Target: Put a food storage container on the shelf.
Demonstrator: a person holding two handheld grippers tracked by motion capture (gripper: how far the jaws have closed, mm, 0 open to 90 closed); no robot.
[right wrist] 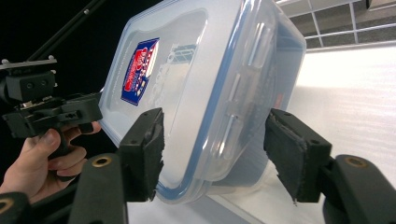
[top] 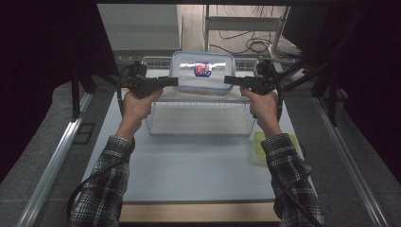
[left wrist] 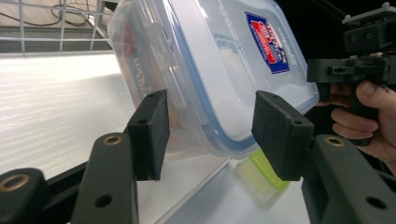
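Right now the clear lidded container point(top: 202, 71) sits at the far edge of the table point(top: 189, 165), just beyond the wire basket point(top: 201, 120), its blue-sealed lid with the red and blue label facing up. Its long axis runs across the table from left to right, so each short end faces one of my tools. In the left gripper view the container's near end lies between the pads point(left wrist: 150, 133), and I can see a gap on both sides; the left gripper point(top: 174, 81) is roughly half open and grips nothing yet. The right gripper point(top: 228, 79) mirrors it at the opposite end: in the right gripper view its jaws straddle the clip side of the lid without pressing, also about half open.

Both hands are equally near, one on each end, level with the lid. I judge the coming move turns on that symmetry: both closing inward along the long axis. A green pad point(top: 259, 146) lies by the table's right edge, well apart.
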